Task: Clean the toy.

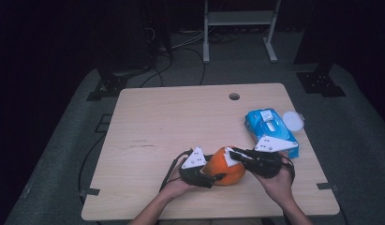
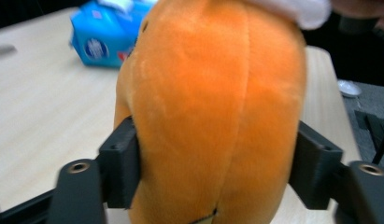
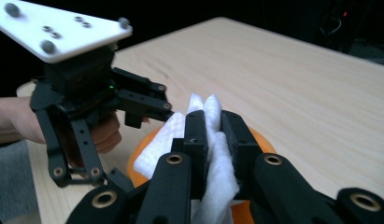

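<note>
One blue wipes pack (image 1: 270,130) behind one orange plush (image 1: 226,168), white lid (image 1: 292,120) beside pack. Left gripper (image 1: 217,177) clamps plush; right gripper (image 1: 233,152) pinches one white wipe (image 3: 213,154) on plush top.

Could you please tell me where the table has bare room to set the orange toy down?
The table's left half and far middle, up to the round hole, lie bare. The near right is crowded: the left gripper and right gripper meet at the orange plush, beside the blue wipes pack.
</note>
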Demonstrator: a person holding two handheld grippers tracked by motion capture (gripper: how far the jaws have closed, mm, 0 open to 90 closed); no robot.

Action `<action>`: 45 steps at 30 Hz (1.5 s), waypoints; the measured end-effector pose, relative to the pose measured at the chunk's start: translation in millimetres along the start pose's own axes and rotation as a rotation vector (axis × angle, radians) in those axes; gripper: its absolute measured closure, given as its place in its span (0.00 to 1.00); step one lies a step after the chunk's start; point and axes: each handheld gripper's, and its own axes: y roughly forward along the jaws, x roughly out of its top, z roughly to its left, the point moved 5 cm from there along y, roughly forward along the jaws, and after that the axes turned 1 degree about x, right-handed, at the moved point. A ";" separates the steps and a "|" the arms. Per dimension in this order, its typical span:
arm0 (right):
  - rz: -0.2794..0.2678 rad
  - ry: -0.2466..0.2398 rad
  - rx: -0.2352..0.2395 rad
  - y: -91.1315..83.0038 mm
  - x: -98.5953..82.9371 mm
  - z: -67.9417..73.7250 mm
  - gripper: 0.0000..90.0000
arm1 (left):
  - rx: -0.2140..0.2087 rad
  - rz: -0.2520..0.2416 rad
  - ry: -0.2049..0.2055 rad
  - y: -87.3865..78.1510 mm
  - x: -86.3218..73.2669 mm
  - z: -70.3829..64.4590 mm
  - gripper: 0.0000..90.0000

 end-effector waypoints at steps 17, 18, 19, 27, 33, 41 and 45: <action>0.018 0.026 0.051 10.3 -6.2 5.0 0.90 | -0.001 0.114 -0.042 -7.1 2.0 0.8 0.36; 0.017 0.034 0.049 9.4 -7.3 1.9 0.90 | -0.003 0.113 -0.041 -8.2 3.3 1.2 0.37; 0.021 0.041 0.037 8.1 -8.8 -1.4 0.90 | -0.004 0.106 -0.045 -9.6 5.5 1.2 0.37; 0.016 0.002 0.080 10.4 -1.9 17.5 0.90 | 0.003 0.136 -0.013 -7.0 8.4 -4.5 0.38; 0.023 0.013 0.033 9.2 -5.1 5.7 0.90 | 0.000 0.124 -0.021 -13.3 11.6 -2.9 0.38; 0.053 0.002 0.047 16.2 -9.0 11.7 0.90 | -0.004 0.129 -0.031 -7.5 5.9 -0.8 0.29; 0.071 0.050 0.033 17.4 -19.1 -2.9 0.90 | -0.017 0.074 -0.041 -7.9 1.0 7.6 0.14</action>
